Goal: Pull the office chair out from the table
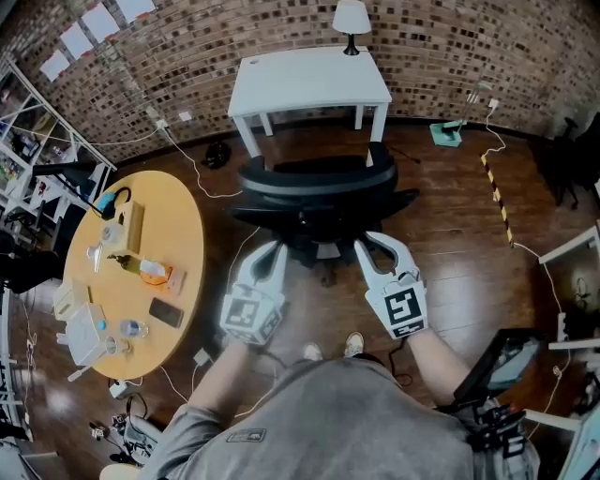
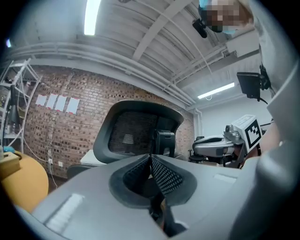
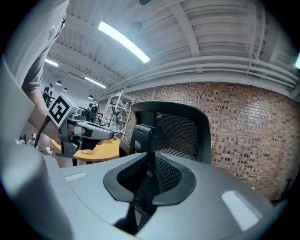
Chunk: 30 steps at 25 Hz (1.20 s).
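The black office chair (image 1: 317,192) stands with its seat tucked under the white table (image 1: 309,80), its mesh back towards me. Both grippers are held level just behind that back, not touching it. My left gripper (image 1: 269,253) has its pads pressed together with nothing between them (image 2: 151,157); the chair back (image 2: 136,133) fills the view ahead. My right gripper (image 1: 373,247) shows only a narrow slit between its pads (image 3: 151,158), with nothing in it. The chair back (image 3: 180,133) rises ahead of it. Each gripper view also shows the other gripper at its side.
A round wooden table (image 1: 183,220) with a phone, bottles and boxes stands at the left. A lamp (image 1: 351,19) sits on the white table. Cables run over the wooden floor; a black-and-yellow strip (image 1: 497,192) lies to the right. Shelving lines the left wall.
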Each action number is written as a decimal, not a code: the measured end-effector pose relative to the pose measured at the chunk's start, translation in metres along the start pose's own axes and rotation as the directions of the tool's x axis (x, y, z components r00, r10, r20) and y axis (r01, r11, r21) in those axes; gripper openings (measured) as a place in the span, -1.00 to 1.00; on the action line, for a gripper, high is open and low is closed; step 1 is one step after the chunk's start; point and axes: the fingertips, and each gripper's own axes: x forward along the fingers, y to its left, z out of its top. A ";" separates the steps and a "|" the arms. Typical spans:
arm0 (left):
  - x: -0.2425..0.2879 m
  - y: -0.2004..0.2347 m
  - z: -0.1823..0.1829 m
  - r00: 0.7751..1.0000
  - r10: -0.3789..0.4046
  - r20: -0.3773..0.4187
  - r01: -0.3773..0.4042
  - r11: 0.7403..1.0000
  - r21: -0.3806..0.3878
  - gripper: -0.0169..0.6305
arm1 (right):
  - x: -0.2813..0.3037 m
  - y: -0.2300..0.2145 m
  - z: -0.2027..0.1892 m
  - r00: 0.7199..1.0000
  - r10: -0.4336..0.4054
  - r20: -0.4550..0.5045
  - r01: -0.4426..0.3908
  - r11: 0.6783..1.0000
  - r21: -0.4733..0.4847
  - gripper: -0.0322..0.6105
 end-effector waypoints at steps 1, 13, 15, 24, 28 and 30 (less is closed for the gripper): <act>-0.005 -0.002 -0.003 1.000 -0.004 -0.007 0.004 1.000 -0.005 -0.93 | -0.002 0.008 -0.001 1.000 0.004 -0.004 -0.004 1.000 0.008 -0.71; -0.045 -0.027 -0.030 0.993 -0.091 -0.072 0.087 0.994 -0.061 -0.94 | -0.022 0.065 -0.014 0.997 -0.005 -0.082 0.012 0.996 0.092 -0.86; -0.047 -0.033 -0.030 0.994 -0.088 -0.069 0.084 0.995 -0.062 -0.94 | -0.027 0.067 -0.013 0.997 0.002 -0.075 0.006 0.995 0.096 -0.86; -0.051 -0.052 -0.031 0.997 -0.041 -0.065 0.038 0.998 -0.044 -0.94 | -0.043 0.062 -0.020 0.998 0.034 -0.062 -0.024 0.989 0.148 -0.86; -0.050 -0.058 -0.028 0.998 -0.026 -0.058 0.025 0.999 -0.025 -0.94 | -0.047 0.061 -0.020 0.998 0.045 -0.053 -0.037 0.987 0.155 -0.86; -0.049 -0.060 -0.028 0.998 -0.024 -0.054 0.022 1.000 -0.019 -0.94 | -0.048 0.062 -0.019 0.998 0.052 -0.047 -0.044 0.987 0.153 -0.86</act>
